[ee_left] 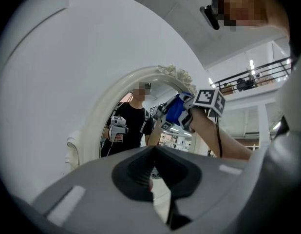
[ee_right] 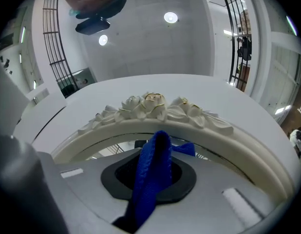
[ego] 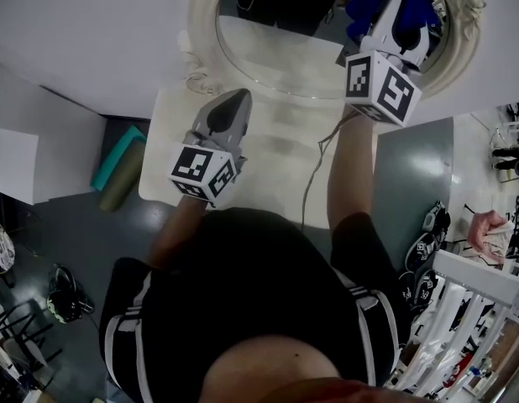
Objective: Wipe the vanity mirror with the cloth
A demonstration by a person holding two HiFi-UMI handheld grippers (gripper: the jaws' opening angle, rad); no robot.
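pinching a folded blue cloth [ee_right: 151, 179] between its jaws, the right gripper [ego: 397, 5] is clamped tight on the fabric, which runs up through the closed jaws and stands out past them as a rounded fold. that fold reaches the upper inner edge of the vanity mirror [ego: 280, 57], just under the carved roses [ee_right: 153, 104] that crown its cream oval frame. it looks pressed to the glass there, though the contact itself is hard to make out. in the left gripper view the cloth [ee_left: 176, 111] shows as a blue bunch held high on the right side of the mirror [ee_left: 92, 126], next to the right gripper's marker cube [ee_left: 210, 100], with the forearm stretching up behind it.

the left gripper [ego: 237, 101] hangs lower and to the left, apart from the glass, over the pale table [ego: 169, 145] on which the mirror stands. its jaws meet at a thin seam with nothing held in them. the mirror reflects a person in a black shirt holding a gripper. a thin cable [ego: 310, 183] trails down across the tabletop between the two arms.
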